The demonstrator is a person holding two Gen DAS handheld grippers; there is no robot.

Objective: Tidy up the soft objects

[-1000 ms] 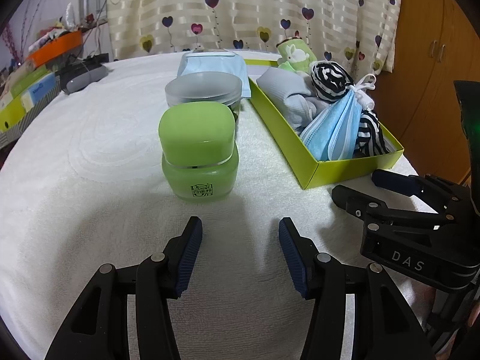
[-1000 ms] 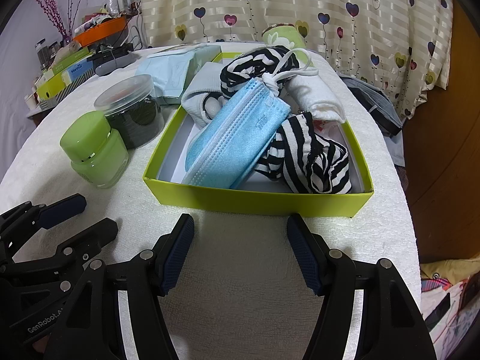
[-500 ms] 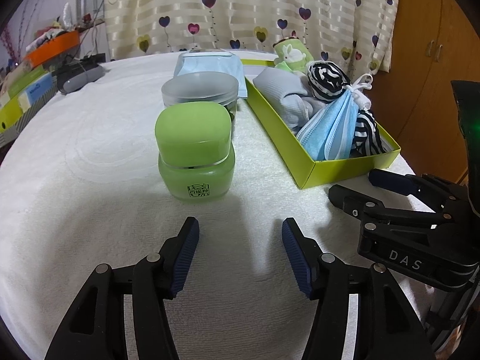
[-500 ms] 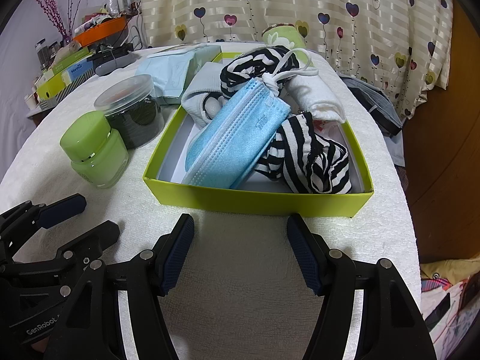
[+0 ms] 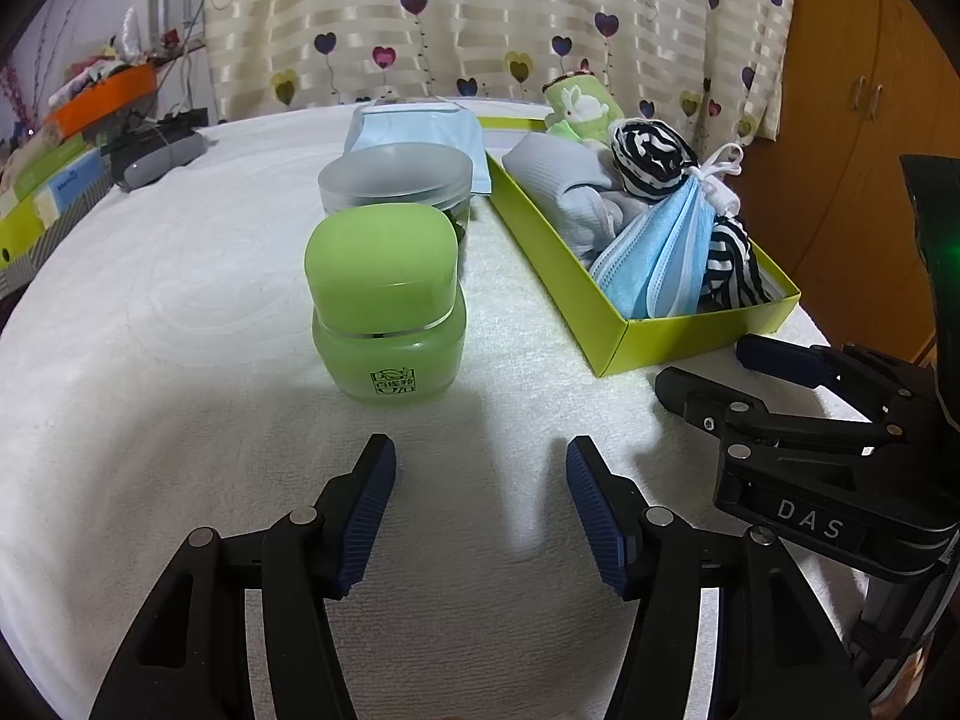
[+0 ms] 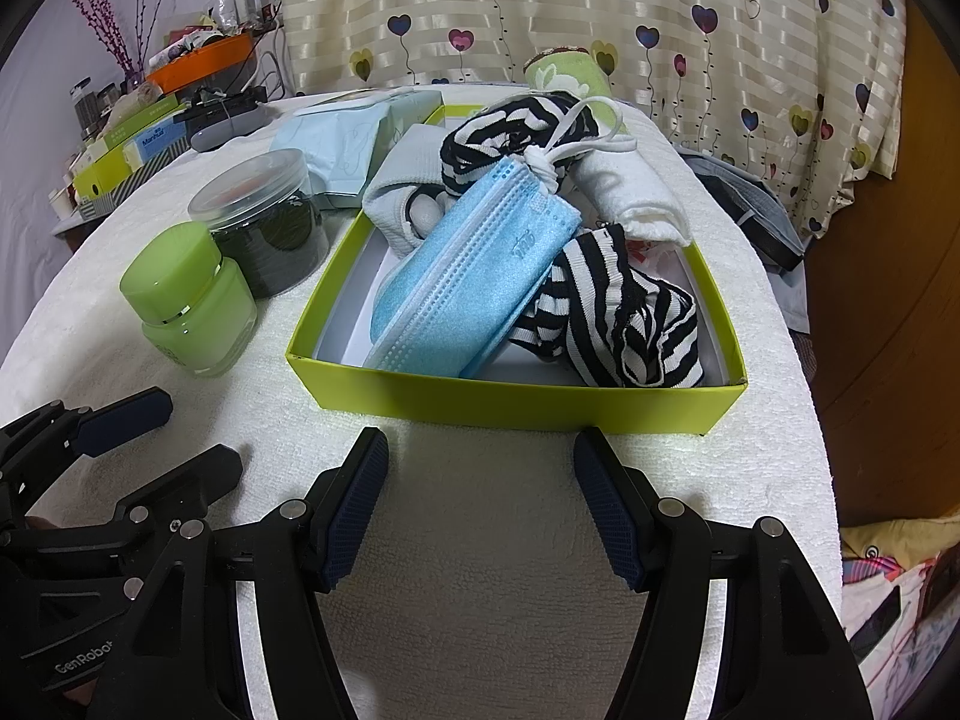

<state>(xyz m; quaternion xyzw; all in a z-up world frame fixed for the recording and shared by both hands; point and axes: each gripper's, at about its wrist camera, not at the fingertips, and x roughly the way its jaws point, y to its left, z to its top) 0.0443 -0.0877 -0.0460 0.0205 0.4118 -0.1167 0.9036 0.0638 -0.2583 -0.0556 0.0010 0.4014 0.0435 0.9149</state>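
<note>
Though just widening, both claws [image 5: 480,462] [image 6: 480,450] empty

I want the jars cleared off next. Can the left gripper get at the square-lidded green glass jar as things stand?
Probably yes: the left gripper is open and empty, and only bare white towel lies between it and the square-lidded green glass jar.

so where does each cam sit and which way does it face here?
Left wrist: on the left gripper, angled down at the green jar; own open fingers, right gripper at right.
Right wrist: on the right gripper, angled down at the yellow-green box; own open fingers, left gripper at left.
Shared: jar, box, blue mask.
</note>
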